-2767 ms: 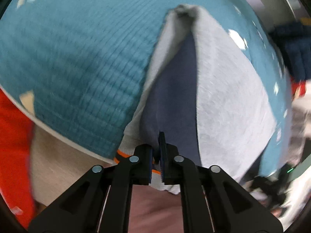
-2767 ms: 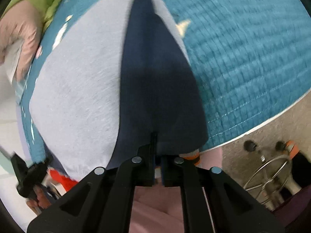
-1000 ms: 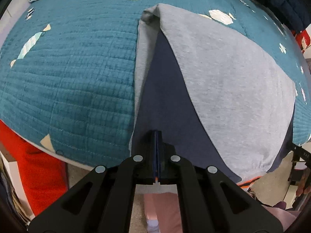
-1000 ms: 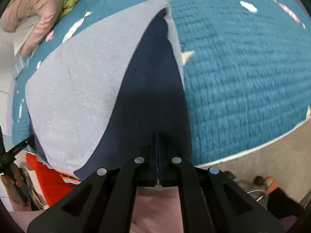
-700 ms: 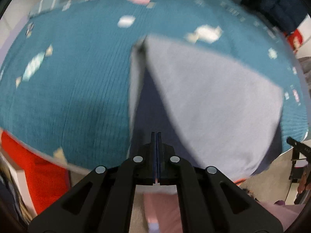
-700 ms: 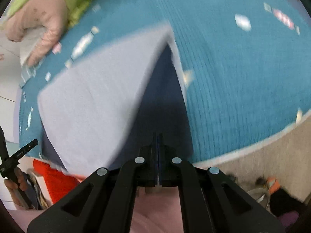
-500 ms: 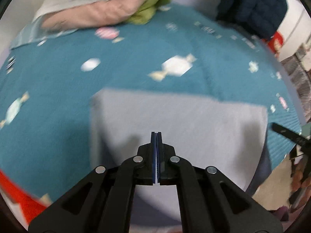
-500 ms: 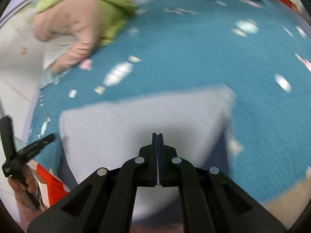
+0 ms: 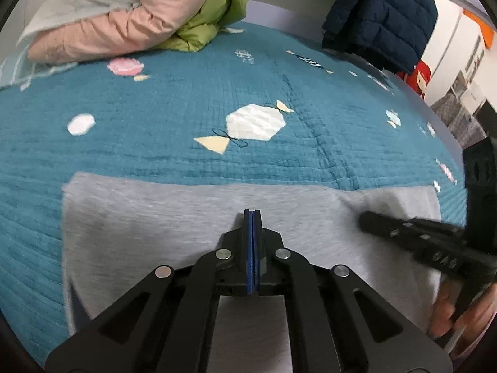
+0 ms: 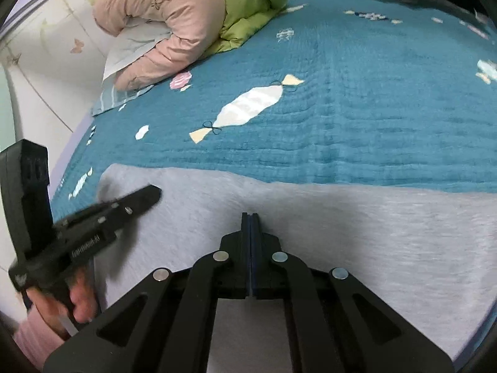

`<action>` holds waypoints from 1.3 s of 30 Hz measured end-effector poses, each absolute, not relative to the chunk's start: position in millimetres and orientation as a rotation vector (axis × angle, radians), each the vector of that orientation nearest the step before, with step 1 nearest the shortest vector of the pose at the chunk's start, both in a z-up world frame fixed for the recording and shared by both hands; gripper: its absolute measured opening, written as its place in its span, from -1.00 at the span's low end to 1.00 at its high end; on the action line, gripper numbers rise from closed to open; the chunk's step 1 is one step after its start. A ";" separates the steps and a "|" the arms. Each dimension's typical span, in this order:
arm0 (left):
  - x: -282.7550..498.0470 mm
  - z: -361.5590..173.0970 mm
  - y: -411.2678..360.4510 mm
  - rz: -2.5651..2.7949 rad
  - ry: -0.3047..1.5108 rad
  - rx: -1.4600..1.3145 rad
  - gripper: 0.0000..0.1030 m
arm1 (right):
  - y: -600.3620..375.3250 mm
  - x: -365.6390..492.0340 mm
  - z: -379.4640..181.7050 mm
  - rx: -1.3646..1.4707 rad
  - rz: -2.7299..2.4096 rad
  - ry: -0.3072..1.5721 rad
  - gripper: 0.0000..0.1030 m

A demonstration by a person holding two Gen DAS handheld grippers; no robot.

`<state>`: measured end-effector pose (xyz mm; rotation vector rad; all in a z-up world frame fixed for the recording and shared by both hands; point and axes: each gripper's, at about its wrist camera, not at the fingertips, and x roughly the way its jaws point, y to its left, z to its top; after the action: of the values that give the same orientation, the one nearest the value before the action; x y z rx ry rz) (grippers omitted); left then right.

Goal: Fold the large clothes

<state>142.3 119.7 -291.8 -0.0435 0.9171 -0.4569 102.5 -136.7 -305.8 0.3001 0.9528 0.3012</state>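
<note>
A grey garment (image 9: pixel 149 217) lies flat and folded on the teal quilt (image 9: pixel 186 108), its far edge straight across both views. My left gripper (image 9: pixel 252 214) hovers over the garment's middle, shut, with only its blue pads touching each other. My right gripper (image 10: pixel 250 216) is likewise shut and empty above the grey garment (image 10: pixel 372 233). Each gripper shows in the other's view: the right gripper (image 9: pixel 366 217) over the garment's right part, the left gripper (image 10: pixel 153 191) near its left corner. No cloth is pinched in either one.
At the bed's far side lie a pink padded jacket (image 9: pixel 124 15), a green jacket (image 9: pixel 223 9) and a navy jacket (image 9: pixel 382 15). A pale pillow (image 10: pixel 130 43) sits by the wall. The person's hands (image 10: pixel 77 298) grip the handles near the bed's front edge.
Earlier each gripper held a raised edge with the navy inside showing. Now the garment lies flat and all grey, and both grippers have swung inward over it, empty.
</note>
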 end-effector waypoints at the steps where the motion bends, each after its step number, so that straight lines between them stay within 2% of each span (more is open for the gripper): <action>1: 141.4 -290.6 123.6 -0.452 0.913 -0.044 -0.96 | -140.9 99.6 -304.1 0.277 0.266 0.948 -1.00; 6: 140.6 -279.4 149.3 -0.239 0.878 0.076 -0.97 | -204.6 77.3 -302.0 0.272 0.072 0.968 -1.00; 8: 146.5 -281.1 177.3 -0.234 0.910 -0.011 -0.97 | -228.4 68.3 -301.5 0.345 0.064 0.972 -1.00; 13: 155.7 -313.3 208.5 -0.180 0.990 -0.058 -0.97 | -212.3 71.4 -317.2 0.259 0.028 0.965 -1.00; 16: 155.4 -306.9 210.3 -0.172 0.986 -0.087 -0.99 | -223.1 73.9 -316.4 0.363 0.031 0.978 -1.00; 22: 155.0 -297.3 209.8 -0.164 1.004 -0.083 -0.98 | -213.3 73.5 -293.0 0.362 0.034 0.981 -1.00; 23: 153.7 -292.5 213.4 -0.167 1.009 -0.111 -0.95 | -211.4 72.5 -285.1 0.365 0.037 0.966 -0.94; 24: 151.4 -286.1 215.8 -0.172 1.013 -0.136 -0.85 | -208.0 71.9 -276.0 0.351 0.028 0.950 -0.89; 25: 147.8 -276.8 218.4 -0.188 1.002 -0.152 -0.53 | -204.4 72.2 -268.9 0.333 0.020 0.947 -0.89; 26: 143.1 -267.7 220.1 -0.190 0.981 -0.153 -0.13 | -200.5 73.2 -262.2 0.326 0.026 0.949 -0.88; 27: 140.3 -262.6 220.9 -0.182 0.964 -0.148 0.63 | -197.7 74.4 -257.6 0.338 0.043 0.954 -0.88; 29: 130.0 -245.8 225.4 -0.192 0.892 -0.150 0.69 | -191.7 78.3 -253.3 0.354 0.066 0.978 -0.85; 30: 129.2 -243.2 226.6 -0.203 0.899 -0.152 0.69 | -188.5 79.3 -251.2 0.358 0.071 0.986 -0.63; 31: 128.1 -240.8 229.1 -0.202 0.910 -0.160 0.69 | -185.3 79.2 -249.1 0.363 0.071 0.989 -0.25; 33: 126.7 -240.5 233.0 -0.209 0.943 -0.175 0.70 | -175.3 80.2 -244.0 0.374 0.087 0.992 0.12; 35: 125.7 -242.7 234.3 -0.205 0.974 -0.165 0.70 | -164.3 82.6 -241.5 0.384 0.126 1.004 0.16; 37: 124.6 -246.2 234.4 -0.195 1.004 -0.132 0.72 | -153.7 87.7 -240.4 0.397 0.137 1.023 0.38; 39: 123.0 -249.9 233.5 -0.196 1.042 -0.121 0.72 | -146.7 91.4 -238.8 0.396 0.149 1.026 0.46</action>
<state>123.0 233.5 -249.9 -0.1207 1.0419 -0.1956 91.4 -146.7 -238.8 0.3962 1.0263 0.1495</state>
